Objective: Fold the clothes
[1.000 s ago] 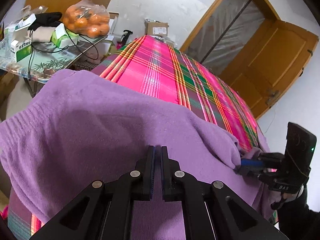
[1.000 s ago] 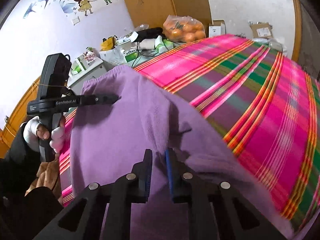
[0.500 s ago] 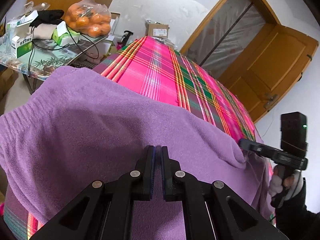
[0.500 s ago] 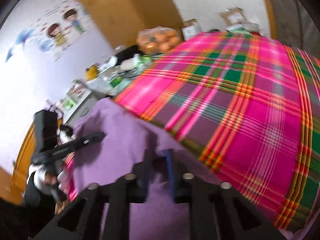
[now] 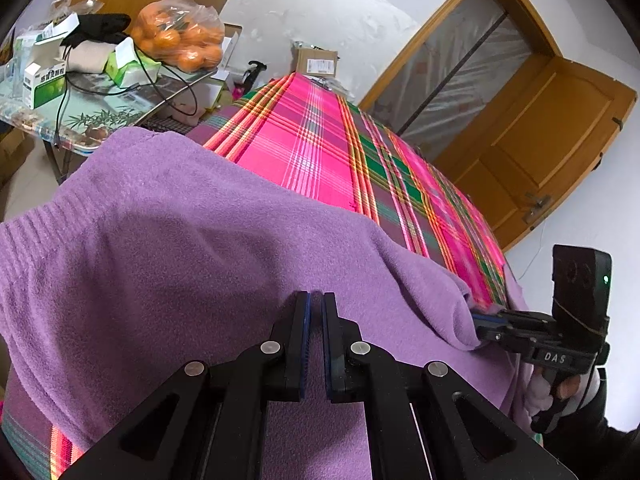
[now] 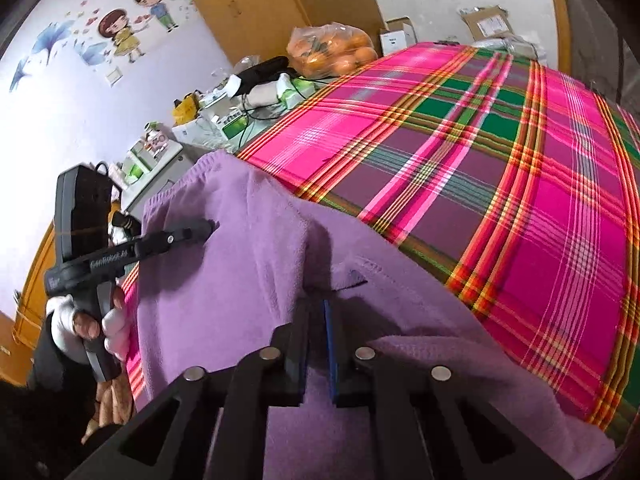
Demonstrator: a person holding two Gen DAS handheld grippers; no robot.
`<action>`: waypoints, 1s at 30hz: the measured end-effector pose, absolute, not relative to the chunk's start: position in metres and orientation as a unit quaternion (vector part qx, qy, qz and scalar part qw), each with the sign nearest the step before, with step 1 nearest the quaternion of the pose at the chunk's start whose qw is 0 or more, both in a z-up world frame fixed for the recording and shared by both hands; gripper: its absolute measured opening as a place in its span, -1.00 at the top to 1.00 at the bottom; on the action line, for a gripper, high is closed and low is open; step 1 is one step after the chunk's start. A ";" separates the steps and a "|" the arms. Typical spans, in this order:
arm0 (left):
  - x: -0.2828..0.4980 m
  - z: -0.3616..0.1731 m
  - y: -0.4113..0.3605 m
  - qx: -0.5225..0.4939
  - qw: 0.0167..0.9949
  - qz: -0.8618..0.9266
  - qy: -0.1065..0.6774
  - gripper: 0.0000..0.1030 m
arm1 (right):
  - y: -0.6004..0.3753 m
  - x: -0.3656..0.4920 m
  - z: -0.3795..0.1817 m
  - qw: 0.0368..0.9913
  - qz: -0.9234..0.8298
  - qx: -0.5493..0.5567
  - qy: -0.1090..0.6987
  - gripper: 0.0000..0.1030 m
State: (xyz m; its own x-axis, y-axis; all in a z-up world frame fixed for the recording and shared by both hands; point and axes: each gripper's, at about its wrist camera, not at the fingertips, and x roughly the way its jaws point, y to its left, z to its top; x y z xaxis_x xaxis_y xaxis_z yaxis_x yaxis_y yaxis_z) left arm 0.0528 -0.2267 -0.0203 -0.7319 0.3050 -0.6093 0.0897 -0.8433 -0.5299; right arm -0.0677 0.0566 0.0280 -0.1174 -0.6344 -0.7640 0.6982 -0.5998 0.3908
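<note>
The purple garment is soft, fuzzy matt fleece; the bed cover is smooth woven cloth; the door is glossy wood.

My right tongs have dropped back to the lower right of the left view, again biting the purple garment. The right camera has swung level again, with my left tongs at mid-left.

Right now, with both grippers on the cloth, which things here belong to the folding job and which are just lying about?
Part of the job:
- purple garment
- left gripper, shut on it
- right gripper, shut on a fold of it
- plaid bedspread, the surface the garment lies on

Just lying about:
- bag of oranges
- green and white boxes
- cardboard parcel
</note>
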 end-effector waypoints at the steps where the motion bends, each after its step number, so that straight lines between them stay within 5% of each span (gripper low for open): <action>1: 0.053 -0.021 -0.227 -0.361 0.061 0.889 -0.274 0.90 | 0.056 -0.073 0.025 0.442 -0.744 0.501 0.014 0.69; 8: 0.053 -0.020 -0.229 -0.360 0.062 0.889 -0.276 0.90 | 0.059 -0.108 0.006 0.407 -0.719 0.549 -0.130 0.59; 11: 0.053 -0.020 -0.229 -0.360 0.062 0.889 -0.276 0.90 | 0.064 -0.117 0.002 0.402 -0.708 0.558 -0.160 0.93; 19: 0.053 -0.021 -0.229 -0.360 0.065 0.888 -0.281 0.90 | 0.077 -0.141 -0.010 0.391 -0.675 0.578 -0.238 0.93; 24: 0.053 -0.021 -0.230 -0.359 0.066 0.887 -0.283 0.90 | 0.084 -0.153 -0.017 0.386 -0.655 0.587 -0.278 0.82; 30: 0.052 -0.022 -0.231 -0.358 0.067 0.886 -0.286 0.90 | 0.069 -0.142 -0.009 0.399 -0.658 0.596 -0.227 0.62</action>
